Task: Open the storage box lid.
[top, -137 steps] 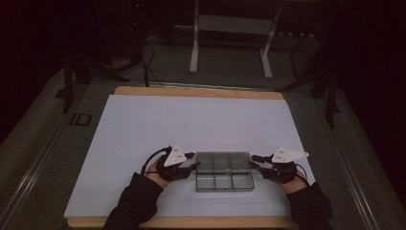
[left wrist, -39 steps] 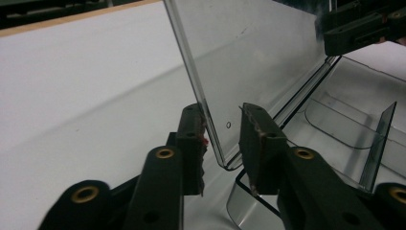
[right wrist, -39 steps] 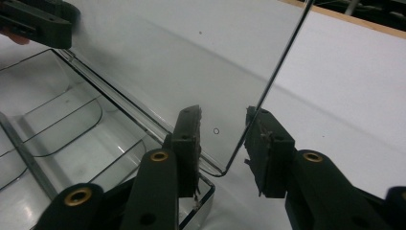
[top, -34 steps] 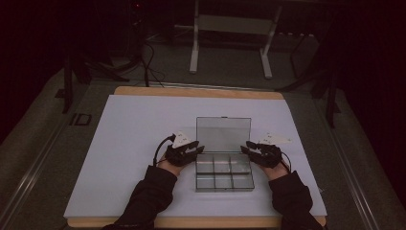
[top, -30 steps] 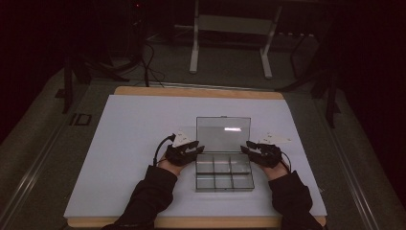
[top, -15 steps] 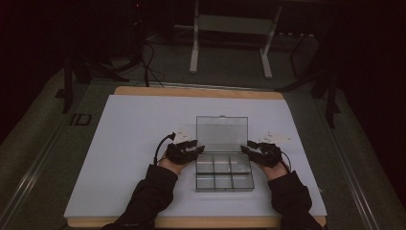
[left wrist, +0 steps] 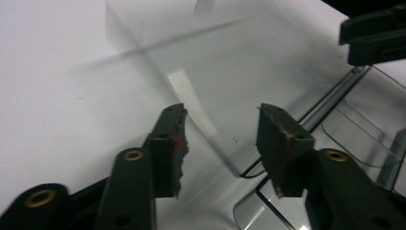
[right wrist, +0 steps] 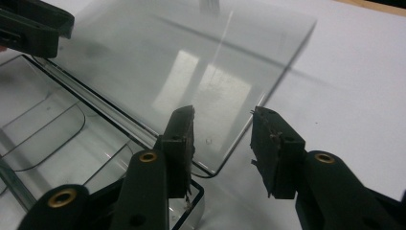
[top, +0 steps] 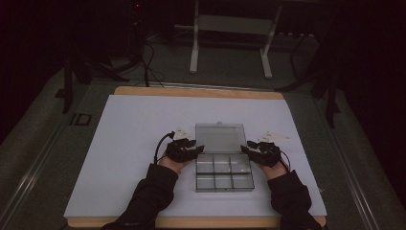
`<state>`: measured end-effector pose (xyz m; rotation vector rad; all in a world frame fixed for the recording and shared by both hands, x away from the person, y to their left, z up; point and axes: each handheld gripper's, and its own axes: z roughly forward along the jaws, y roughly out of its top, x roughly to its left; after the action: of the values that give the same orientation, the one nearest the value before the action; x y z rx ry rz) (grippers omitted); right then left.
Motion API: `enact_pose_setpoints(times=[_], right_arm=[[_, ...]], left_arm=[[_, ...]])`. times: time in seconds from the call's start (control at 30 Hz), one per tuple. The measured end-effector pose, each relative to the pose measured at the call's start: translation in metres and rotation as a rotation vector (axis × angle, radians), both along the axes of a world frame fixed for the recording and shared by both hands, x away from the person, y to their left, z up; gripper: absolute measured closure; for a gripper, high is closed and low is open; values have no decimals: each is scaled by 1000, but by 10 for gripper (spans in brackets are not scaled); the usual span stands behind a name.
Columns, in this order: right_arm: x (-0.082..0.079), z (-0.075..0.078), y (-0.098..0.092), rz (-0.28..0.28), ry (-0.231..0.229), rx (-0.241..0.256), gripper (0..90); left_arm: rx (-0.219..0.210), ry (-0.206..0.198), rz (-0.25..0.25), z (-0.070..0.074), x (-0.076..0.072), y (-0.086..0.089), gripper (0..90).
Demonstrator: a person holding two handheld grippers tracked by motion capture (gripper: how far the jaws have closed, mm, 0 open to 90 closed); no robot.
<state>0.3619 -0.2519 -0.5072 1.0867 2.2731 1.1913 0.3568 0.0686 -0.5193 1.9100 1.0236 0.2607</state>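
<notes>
High view shows a white surface (top: pixel 134 143) with a wooden edge in a dark room, grey floor around it and a metal stand (top: pixel 230 38) at the far side. A clear plastic box (top: pixel 224 172) sits near the near edge, between the hands, its long axis running near to far with the lid (top: pixel 220 137) swung open toward the far side. The left gripper (top: pixel 191 151) and right gripper (top: pixel 249 151) flank the hinge line at the lid's near corners, both spread open and grasping nothing.

Overhead view; two close lid (left wrist: pixel 230 62) views
</notes>
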Motion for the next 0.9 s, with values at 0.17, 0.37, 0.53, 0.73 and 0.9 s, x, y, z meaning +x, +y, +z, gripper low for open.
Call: enact_pose_setpoints(times=[0.17, 0.37, 0.53, 0.73, 0.9], right_arm=[[1, -1, 1, 1, 3, 0, 596], [2, 1, 1, 14, 11, -3, 552], [3, 4, 2, 36, 15, 6, 491], [2, 10, 1, 33, -2, -2, 378], [0, 15, -3, 41, -4, 10, 257]], left_arm=[[11, -4, -2, 0, 1, -3, 538], [20, -37, -16, 4, -1, -4, 475], [44, -69, -75, 11, -8, -10, 357], [62, -49, -109, 15, -10, -14, 186], [55, -60, -144, 18, -13, -15, 84]])
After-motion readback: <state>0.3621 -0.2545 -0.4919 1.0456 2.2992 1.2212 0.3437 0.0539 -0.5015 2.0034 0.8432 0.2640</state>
